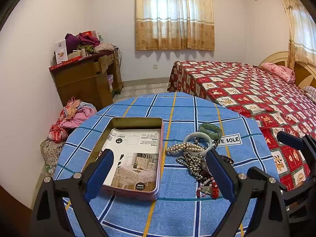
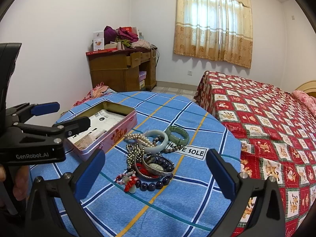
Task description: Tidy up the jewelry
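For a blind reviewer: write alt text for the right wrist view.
A heap of jewelry lies on a round table under a blue checked cloth, framed by the open right gripper. An open pink tin sits left of it, beside the open left gripper.

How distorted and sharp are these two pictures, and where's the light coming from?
Left wrist view: strong fisheye bending, dark corners, daylight through the curtained window, jewelry pile sharp. Right wrist view: same curving, table evenly lit, no glare, left gripper in focus.
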{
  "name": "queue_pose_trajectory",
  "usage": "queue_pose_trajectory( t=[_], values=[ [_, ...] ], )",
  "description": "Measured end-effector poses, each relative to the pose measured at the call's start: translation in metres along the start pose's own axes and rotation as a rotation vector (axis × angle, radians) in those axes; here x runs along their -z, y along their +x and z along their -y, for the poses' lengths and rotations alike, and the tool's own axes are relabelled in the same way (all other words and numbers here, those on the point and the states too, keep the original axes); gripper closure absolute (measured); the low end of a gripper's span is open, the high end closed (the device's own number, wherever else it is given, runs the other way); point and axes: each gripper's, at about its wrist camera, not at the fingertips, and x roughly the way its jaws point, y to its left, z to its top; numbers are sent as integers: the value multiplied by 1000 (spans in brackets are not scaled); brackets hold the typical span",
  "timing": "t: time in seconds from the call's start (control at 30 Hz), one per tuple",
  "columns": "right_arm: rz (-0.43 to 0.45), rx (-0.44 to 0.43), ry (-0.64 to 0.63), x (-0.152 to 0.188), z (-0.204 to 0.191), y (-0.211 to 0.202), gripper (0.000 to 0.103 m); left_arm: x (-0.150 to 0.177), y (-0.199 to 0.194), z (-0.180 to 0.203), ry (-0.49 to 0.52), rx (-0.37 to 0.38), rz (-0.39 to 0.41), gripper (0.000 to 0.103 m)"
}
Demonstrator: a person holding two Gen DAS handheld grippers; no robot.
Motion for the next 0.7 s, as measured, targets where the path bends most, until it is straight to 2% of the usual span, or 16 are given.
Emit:
queue_pose_trajectory(
  t=[0.27, 0.37, 0.5, 0.57, 0.7],
  values=[
    [-14, -1, 13, 5, 7, 10, 0, 5, 17, 0, 13, 9, -40, 9],
    [-35, 16, 27, 11, 18, 18, 0, 12, 29, -3, -4, 25, -78, 9],
    [-80, 32, 50, 20, 33, 33, 1, 19, 36, -2, -5, 37, -81, 9],
    [-120, 13, 67, 25, 39, 44, 13, 21, 43, -1, -5, 39, -93, 9],
    [-166, -10, 76, 27, 44, 62, 24, 16, 55, 3, 7, 61, -101, 9]
  ],
)
